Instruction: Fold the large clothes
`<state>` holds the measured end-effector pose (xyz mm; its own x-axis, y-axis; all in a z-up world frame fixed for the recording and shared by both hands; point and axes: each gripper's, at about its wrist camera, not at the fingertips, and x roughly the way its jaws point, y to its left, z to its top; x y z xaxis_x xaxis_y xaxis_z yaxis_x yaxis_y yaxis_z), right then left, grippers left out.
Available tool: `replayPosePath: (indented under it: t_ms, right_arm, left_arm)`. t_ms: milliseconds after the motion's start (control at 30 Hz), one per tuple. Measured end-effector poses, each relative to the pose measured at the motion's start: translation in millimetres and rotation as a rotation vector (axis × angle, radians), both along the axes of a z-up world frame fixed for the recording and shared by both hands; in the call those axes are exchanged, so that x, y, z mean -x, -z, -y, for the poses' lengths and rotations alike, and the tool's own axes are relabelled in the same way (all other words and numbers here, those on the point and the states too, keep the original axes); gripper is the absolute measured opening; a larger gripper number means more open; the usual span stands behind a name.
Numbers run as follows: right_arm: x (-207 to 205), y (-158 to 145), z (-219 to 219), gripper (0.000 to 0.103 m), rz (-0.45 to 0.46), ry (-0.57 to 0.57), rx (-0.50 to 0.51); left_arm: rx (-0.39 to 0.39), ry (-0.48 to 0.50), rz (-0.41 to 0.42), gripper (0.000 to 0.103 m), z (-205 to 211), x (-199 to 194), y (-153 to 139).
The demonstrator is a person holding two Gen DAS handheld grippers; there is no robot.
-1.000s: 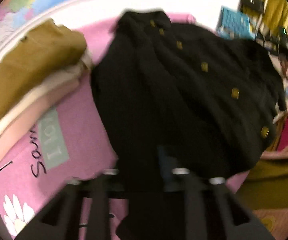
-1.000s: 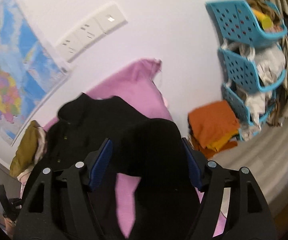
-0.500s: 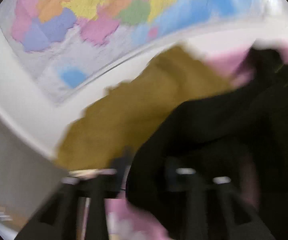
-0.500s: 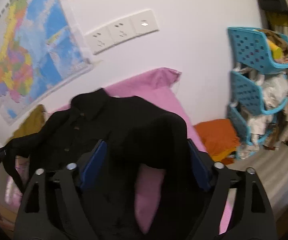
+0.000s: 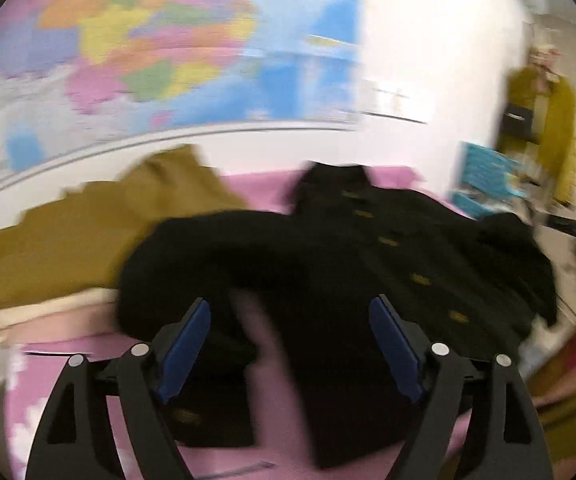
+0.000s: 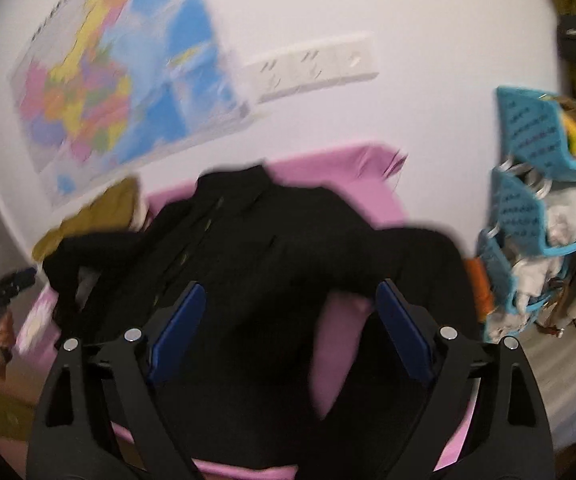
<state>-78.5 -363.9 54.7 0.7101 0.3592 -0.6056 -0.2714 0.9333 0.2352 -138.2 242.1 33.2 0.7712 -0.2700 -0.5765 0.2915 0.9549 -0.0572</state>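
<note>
On a pink sheet below a wall map, a black coat lies button-side up, both sleeves folded in over its front. The left gripper has just been opening, nothing clamped; the right gripper also stands apart and empty, likely having released the sleeves. Folded clothes sit beside the coat.

A colourful map and white sockets hang on the wall; blue baskets stand right.
</note>
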Motion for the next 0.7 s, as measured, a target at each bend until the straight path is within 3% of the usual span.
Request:
replayPosePath:
  t_ms: [167, 300, 400, 500, 567, 667, 700]
  right_arm:
    - [-5.2, 51.8, -18.3, 0.086, -0.177, -0.103, -0.015]
    - [-13.2, 83.8, -14.2, 0.086, -0.277, -0.079, -0.043]
    - [-9.8, 96.6, -14.2, 0.089, -0.293, -0.091, -0.068]
    - [-4.7, 96.8, -15.7, 0.091, -0.271, -0.114, -0.090]
    - [-2.3, 98.4, -16.3, 0.086, -0.283, -0.159, -0.157]
    - [1.7, 99.1, -15.1, 0.083, -0.270, -0.176, -0.164]
    - [1.4, 99.8, -12.1, 0.074, -0.274, -0.170, -0.180]
  left_arm:
    - [-0.077, 0.123, -0.149, 0.083, 51.9, 2.6, 48.4]
    - [-0.011, 0.075, -0.278, 0.083, 48.1, -11.2, 76.4]
    - [0.052, 0.031, -0.316, 0.093, 34.2, -12.9, 81.7]
    - [0.142, 0.061, -0.391, 0.095, 33.4, -10.4, 93.2]
    - [0.146, 0.071, -0.367, 0.095, 40.7, -7.6, 92.4]
    - [0.150, 0.085, -0.368, 0.094, 50.9, -6.8, 92.3]
    - [0.141, 0.073, -0.367, 0.086, 53.3, -6.9, 92.5]
